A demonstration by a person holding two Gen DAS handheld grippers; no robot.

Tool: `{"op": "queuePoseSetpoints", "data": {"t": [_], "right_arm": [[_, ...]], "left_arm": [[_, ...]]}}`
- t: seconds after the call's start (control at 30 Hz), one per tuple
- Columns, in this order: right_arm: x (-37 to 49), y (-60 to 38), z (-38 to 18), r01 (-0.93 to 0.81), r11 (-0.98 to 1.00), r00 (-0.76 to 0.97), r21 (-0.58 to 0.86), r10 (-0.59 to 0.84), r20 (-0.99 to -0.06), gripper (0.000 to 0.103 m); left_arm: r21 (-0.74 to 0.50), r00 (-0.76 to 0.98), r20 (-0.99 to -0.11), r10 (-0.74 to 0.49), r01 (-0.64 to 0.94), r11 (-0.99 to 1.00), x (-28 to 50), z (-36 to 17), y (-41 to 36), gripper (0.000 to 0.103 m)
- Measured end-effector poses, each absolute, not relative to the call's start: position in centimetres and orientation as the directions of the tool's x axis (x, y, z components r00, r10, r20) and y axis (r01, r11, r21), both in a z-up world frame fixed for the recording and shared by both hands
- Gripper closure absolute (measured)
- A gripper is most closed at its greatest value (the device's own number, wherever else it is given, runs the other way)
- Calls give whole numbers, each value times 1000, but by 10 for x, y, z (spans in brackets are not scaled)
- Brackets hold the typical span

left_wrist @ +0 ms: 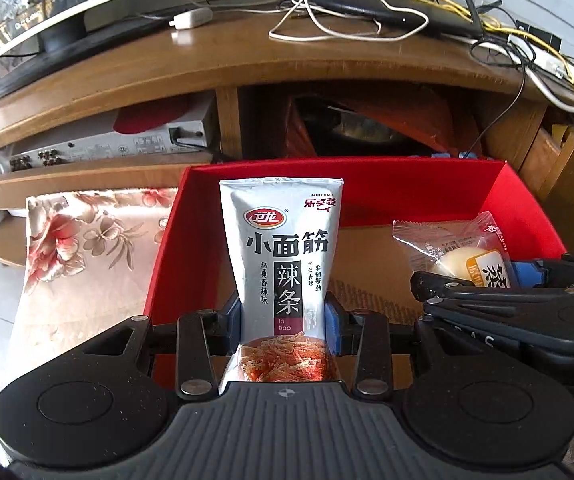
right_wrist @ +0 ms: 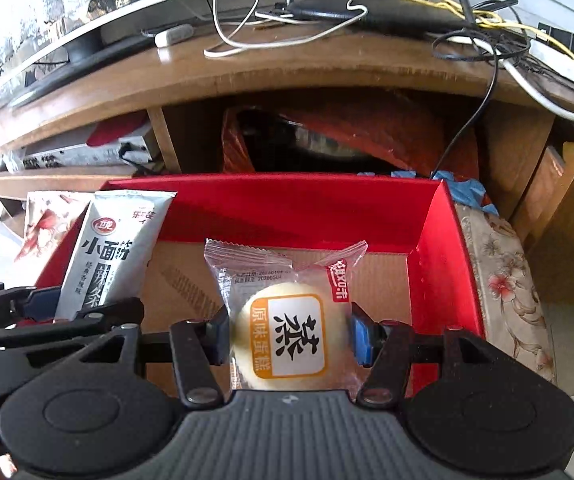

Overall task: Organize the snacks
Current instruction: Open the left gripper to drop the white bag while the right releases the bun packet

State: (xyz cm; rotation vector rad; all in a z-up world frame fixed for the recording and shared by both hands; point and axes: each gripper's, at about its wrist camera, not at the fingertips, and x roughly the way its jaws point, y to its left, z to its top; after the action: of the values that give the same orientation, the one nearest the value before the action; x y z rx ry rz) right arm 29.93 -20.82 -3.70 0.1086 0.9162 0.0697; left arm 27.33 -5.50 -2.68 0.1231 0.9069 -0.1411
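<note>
My left gripper [left_wrist: 285,320] is shut on a silver latiao snack packet [left_wrist: 283,248] and holds it upright over the left part of a red-walled cardboard box [left_wrist: 419,196]. My right gripper [right_wrist: 289,338] is shut on a clear-wrapped steamed cake [right_wrist: 287,320] and holds it over the box [right_wrist: 307,208], to the right of the packet. The packet also shows in the right wrist view [right_wrist: 107,256], and the cake in the left wrist view [left_wrist: 467,252]. The box floor is bare brown cardboard.
The box sits on a floral cloth [left_wrist: 75,248]. Behind it stands a wooden TV stand [left_wrist: 215,64] with tangled cables [left_wrist: 367,12], a router and a TV base. Its shelf holds a silver player [left_wrist: 127,144] and an orange bag [left_wrist: 367,124].
</note>
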Motion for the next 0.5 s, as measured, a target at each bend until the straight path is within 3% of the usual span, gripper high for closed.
{"op": "queuePoseSetpoints", "data": {"t": [0.23, 0.5], "right_arm": [[300, -205, -43, -21, 994, 584, 105, 98, -806, 45], [300, -204, -45, -22, 996, 589, 83, 80, -804, 45]], "left_arm": [[56, 592, -804, -61, 178, 982, 273, -34, -55, 55], [59, 599, -799, -57, 172, 983, 273, -32, -54, 46]]}}
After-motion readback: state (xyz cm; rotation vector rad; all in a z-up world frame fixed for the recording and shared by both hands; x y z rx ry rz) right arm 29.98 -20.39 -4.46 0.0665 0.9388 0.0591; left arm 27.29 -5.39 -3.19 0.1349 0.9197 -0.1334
